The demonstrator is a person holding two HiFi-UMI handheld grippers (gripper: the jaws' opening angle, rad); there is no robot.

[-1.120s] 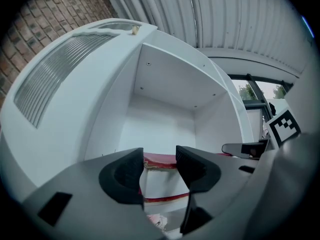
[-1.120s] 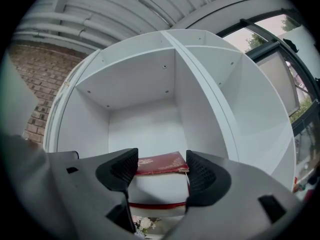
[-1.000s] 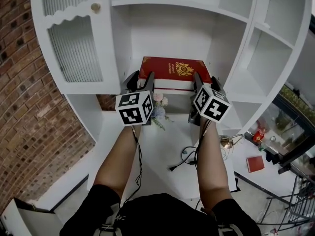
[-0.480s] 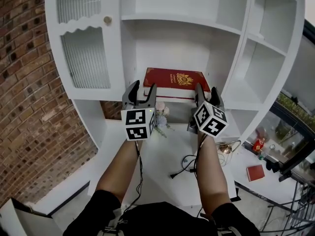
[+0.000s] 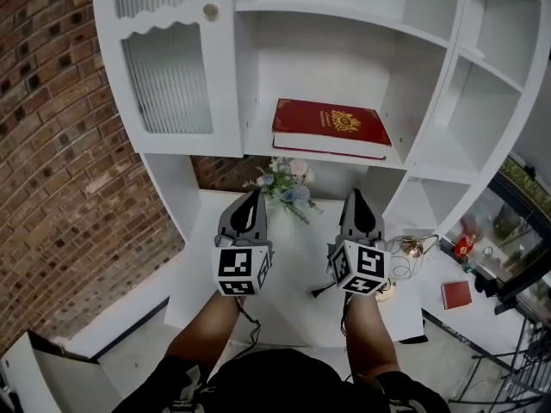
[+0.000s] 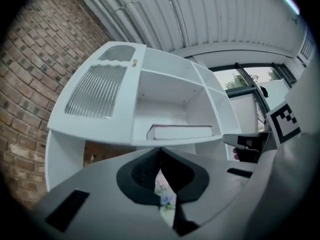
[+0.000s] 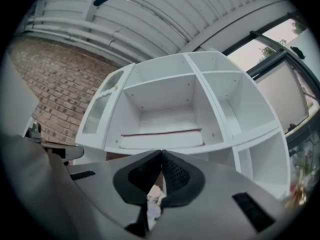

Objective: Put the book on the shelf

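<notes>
**Operator:** Head view. What could fail from here?

**Inspector:** The book (image 5: 331, 127) lies flat on the shelf (image 5: 260, 144), with its near edge close to the front lip. Judged risk: a knock against that lip could slide the book out. The flowers (image 5: 284, 181) stand below the shelf, just ahead of both grippers, so a forward thrust would likely topple them onto the tabletop (image 5: 293, 248).

**Operator:** Where are the grippers in that view?

**Inspector:** The left gripper (image 5: 254, 198) and right gripper (image 5: 355, 198) hang below the shelf, well apart from the book.

**Operator:** Left gripper view?

**Inspector:** The jaws have just closed and now meet tip to tip with nothing clamped. The flowers show only through the slit behind them. The book (image 6: 180, 132) sits above and beyond the tips, with no contact.

**Operator:** Right gripper view?

**Inspector:** Same condition: the jaws have just closed, are together and are empty. The book (image 7: 162, 136) rests on the shelf above the tips, untouched.
</notes>
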